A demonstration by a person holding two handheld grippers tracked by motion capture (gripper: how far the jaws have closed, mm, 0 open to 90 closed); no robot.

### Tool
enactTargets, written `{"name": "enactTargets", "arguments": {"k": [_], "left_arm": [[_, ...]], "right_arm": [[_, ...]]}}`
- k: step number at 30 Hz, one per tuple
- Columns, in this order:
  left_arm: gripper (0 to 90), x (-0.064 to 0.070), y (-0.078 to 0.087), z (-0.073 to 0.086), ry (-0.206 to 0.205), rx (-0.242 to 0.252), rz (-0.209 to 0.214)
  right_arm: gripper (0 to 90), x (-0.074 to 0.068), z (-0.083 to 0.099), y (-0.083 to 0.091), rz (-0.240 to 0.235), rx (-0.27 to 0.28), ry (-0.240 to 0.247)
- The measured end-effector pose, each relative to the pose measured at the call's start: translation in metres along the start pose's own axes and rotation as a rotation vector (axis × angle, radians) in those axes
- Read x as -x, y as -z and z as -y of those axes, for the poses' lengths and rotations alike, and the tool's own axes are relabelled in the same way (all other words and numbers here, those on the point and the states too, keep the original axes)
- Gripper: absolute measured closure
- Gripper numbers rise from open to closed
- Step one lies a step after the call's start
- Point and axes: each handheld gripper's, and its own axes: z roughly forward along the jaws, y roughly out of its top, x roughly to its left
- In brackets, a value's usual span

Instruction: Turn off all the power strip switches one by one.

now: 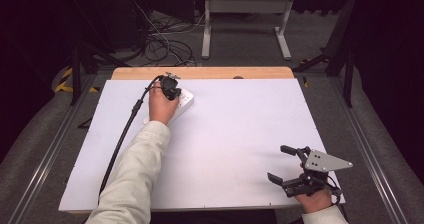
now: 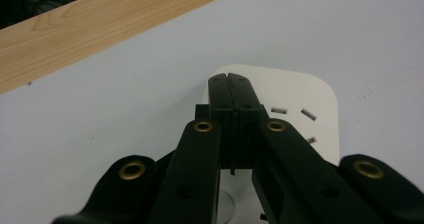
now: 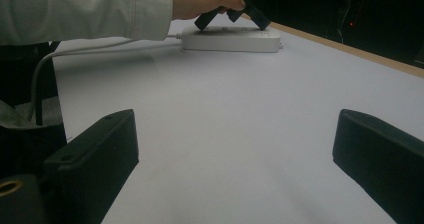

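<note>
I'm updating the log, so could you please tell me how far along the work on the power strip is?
Done: the left tongs have reached the white power strip at the far side of the table, jaws closed together with tips on its top face. In hand: they seem to be pressing there, perhaps a switch; I cannot tell. Nothing is plugged into the visible sockets. The right tongs wait open near the table's front edge.

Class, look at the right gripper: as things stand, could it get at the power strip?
Probably yes, with a long reach. The right gripper, jaws open, sits at the near edge; bare table lies between it and the power strip, though the left gripper already presses there.
</note>
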Motion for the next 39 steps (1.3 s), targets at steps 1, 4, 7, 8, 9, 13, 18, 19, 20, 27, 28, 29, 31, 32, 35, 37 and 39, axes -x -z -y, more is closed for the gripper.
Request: {"name": "enactTargets", "arguments": {"k": [1, 4, 7, 8, 9, 13, 18, 19, 20, 27, 28, 29, 31, 32, 35, 37, 39], "left_arm": [[90.0, 0.000, 0.003, -0.001, 0.003, 0.024, 0.000], [89.9, 0.001, 0.009, -0.001, 0.015, 0.027, 0.024], [77.3, 0.009, 0.025, -0.006, -0.022, 0.089, 0.052], [75.4, 0.012, 0.031, -0.008, -0.033, 0.104, 0.067], [74.9, 0.015, 0.038, -0.009, -0.048, 0.112, 0.074], [65.2, 0.022, 0.065, -0.011, -0.071, 0.169, 0.112], [48.3, 0.027, 0.093, -0.005, -0.073, 0.212, 0.137], [47.2, 0.029, 0.099, -0.002, -0.082, 0.224, 0.139], [45.1, 0.030, 0.105, 0.002, -0.087, 0.237, 0.147], [30.9, 0.032, 0.148, 0.034, -0.092, 0.320, 0.201], [29.5, 0.032, 0.154, 0.040, -0.093, 0.328, 0.210], [28.3, 0.032, 0.158, 0.046, -0.099, 0.341, 0.210], [26.7, 0.034, 0.167, 0.060, -0.107, 0.355, 0.219], [26.1, 0.035, 0.172, 0.067, -0.113, 0.359, 0.220], [24.7, 0.037, 0.183, 0.089, -0.129, 0.375, 0.233], [24.1, 0.037, 0.188, 0.105, -0.138, 0.380, 0.242], [23.0, 0.037, 0.193, 0.122, -0.112, 0.389, 0.265]], "right_arm": [[5.0, 0.000, 0.000, 0.000, 0.002, 0.000, 0.000], [5.0, 0.001, 0.000, 0.000, 0.004, 0.002, -0.005], [4.9, 0.001, -0.001, -0.002, -0.001, 0.004, -0.004], [4.9, 0.001, -0.001, -0.002, 0.000, 0.002, 0.000], [4.9, 0.001, -0.002, -0.003, -0.001, 0.002, -0.002], [5.0, 0.001, -0.004, -0.006, -0.003, 0.004, 0.007], [4.9, 0.002, -0.005, -0.008, -0.005, 0.002, 0.010], [4.9, 0.002, -0.006, -0.008, -0.003, 0.002, 0.009], [4.9, 0.003, -0.006, -0.008, 0.002, 0.002, 0.009], [4.2, 0.006, -0.005, -0.009, 0.014, 0.004, -0.008], [4.1, 0.006, -0.005, -0.009, 0.019, 0.006, -0.006], [4.1, 0.007, -0.005, -0.009, 0.024, 0.003, -0.009], [4.0, 0.008, -0.004, -0.009, 0.024, 0.002, -0.017], [4.0, 0.009, -0.004, -0.010, 0.026, -0.001, -0.022], [3.8, 0.010, -0.004, -0.010, 0.030, -0.009, -0.030], [3.7, 0.010, -0.003, -0.011, 0.032, -0.011, -0.033], [3.7, 0.011, -0.003, -0.011, 0.033, -0.014, -0.033]]}}
